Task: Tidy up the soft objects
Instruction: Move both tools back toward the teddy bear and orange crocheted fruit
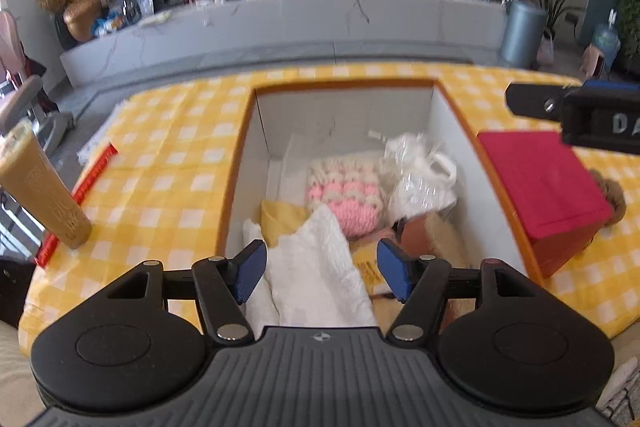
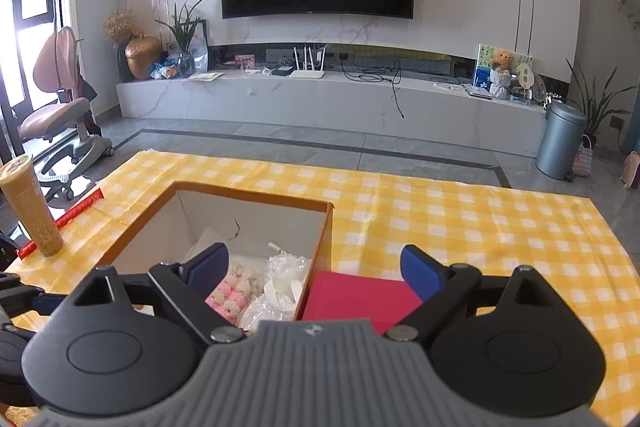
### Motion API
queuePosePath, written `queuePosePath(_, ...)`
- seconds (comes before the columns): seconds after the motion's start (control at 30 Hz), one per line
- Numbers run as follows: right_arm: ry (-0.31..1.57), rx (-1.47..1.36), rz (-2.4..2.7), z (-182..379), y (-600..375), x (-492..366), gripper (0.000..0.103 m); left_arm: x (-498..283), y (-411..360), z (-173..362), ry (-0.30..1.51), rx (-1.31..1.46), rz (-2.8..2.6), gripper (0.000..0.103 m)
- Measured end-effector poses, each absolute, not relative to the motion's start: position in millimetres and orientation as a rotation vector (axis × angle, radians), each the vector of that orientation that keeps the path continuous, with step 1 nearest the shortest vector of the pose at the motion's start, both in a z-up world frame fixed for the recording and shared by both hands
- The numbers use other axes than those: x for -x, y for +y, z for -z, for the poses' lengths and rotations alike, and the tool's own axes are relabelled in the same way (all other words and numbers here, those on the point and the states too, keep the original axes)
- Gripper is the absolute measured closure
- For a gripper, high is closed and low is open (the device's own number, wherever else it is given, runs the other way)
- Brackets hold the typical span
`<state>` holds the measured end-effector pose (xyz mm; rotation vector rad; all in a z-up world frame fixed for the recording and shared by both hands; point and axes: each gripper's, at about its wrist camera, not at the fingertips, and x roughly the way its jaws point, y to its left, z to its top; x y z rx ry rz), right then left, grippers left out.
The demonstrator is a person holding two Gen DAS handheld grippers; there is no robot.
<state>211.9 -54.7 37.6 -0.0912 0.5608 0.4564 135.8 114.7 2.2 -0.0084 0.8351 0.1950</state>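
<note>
Left wrist view: left tool [image 1: 321, 273] hanging over the orange box [image 1: 236, 163], jaws standing apart, gripping nothing.
White cloth [image 1: 316, 267], pink knit piece [image 1: 344, 197] and clear-wrapped bundle [image 1: 420, 179] are lying inside the box on the bench [image 1: 160, 155]; right tool [image 2: 314, 273] is gaping wide, empty, above a red box [image 2: 356, 297].

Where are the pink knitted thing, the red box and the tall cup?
Pink knitted thing [image 1: 347, 195]: left wrist view, on its pink and cream stitches.
Red box [image 1: 544, 183]: left wrist view, on its top face.
Tall cup [image 2: 30, 211]: right wrist view, on its side.
</note>
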Motion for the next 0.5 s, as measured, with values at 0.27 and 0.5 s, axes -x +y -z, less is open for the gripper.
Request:
queuePosePath(0.27, 0.492, 0.127, -0.496, -59, -61, -192, 0.011, -112, 101, -42, 0.633, -0.025, -0.196, 0.028)
queuePosePath(0.5, 0.399, 0.095, -0.478, -96, -110, -177, 0.007, -83, 91, -76, 0.497, 0.033, -0.166, 0.028)
